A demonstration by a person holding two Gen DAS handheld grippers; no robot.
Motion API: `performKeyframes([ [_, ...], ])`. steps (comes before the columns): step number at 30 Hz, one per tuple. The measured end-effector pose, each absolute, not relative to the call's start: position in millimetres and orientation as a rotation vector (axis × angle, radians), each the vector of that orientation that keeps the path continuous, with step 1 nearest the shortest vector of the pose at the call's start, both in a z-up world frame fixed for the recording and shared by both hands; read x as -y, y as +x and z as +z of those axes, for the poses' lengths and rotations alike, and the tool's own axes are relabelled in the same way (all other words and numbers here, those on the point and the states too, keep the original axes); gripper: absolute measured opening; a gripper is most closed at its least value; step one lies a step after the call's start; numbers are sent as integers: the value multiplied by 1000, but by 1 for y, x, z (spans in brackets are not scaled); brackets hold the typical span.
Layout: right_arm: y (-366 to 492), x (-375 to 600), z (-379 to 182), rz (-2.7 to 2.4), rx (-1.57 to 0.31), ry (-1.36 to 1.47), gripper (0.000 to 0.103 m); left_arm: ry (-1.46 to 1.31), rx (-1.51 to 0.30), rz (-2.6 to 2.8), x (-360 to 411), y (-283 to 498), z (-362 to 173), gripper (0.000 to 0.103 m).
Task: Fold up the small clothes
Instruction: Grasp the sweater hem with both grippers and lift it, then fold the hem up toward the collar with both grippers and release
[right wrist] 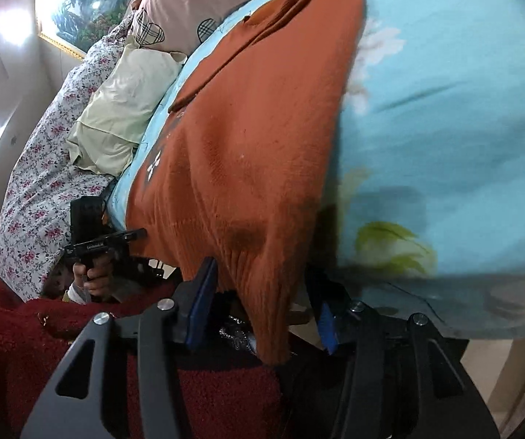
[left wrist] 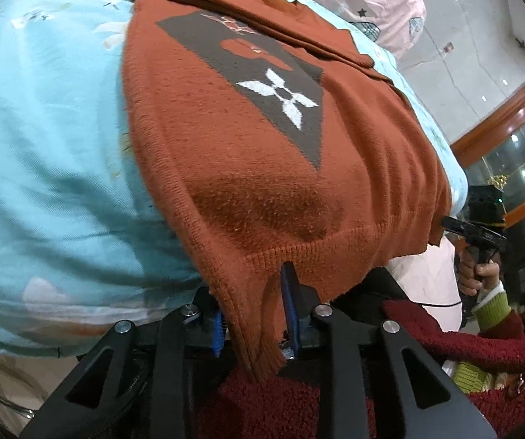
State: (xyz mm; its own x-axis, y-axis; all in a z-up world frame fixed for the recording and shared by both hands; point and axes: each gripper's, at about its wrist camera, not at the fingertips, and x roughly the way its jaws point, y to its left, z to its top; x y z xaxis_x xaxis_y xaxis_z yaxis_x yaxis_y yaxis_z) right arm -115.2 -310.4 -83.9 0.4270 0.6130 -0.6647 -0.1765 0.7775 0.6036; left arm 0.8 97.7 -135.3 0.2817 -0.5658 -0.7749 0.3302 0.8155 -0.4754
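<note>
With my left gripper (left wrist: 253, 314) and right gripper (right wrist: 258, 314) each half-open around a hem corner of the orange sweater (left wrist: 262, 168), which lies ahead on the blue bedsheet (left wrist: 53, 139), sleeves look folded in, the lengthwise fold remains.

Orange sweater (left wrist: 247, 168) on blue bedsheet (left wrist: 50, 139)
</note>
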Motion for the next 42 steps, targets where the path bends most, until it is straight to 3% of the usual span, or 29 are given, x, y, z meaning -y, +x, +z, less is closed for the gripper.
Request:
performKeyframes([
  [1, -116, 308, -84, 514, -1018, 478, 35, -241, -1137, -615, -98, 1, -136, 24],
  [2, -119, 307, -84, 525, -1014, 490, 7, -235, -1135, -614, -100, 0, -135, 20],
  [3, -121, 308, -82, 534, -1000, 512, 7, -217, -1130, -611, -99, -1, -134, 6],
  [13, -163, 341, -26, 578, -740, 698, 6, -260, -938, -593, -120, -27, -81, 4],
  [25, -121, 341, 51, 630, -520, 726, 6, -390, -706, -575, -149, -16, -1, 4],
  [34, 1, 344, 88, 495, -500, 637, 6, -471, -545, -526, -149, 73, 51, 4],
  [42, 137, 357, 73, 314, -621, 599, 6, -460, -593, -378, -137, 212, 56, 4],
])
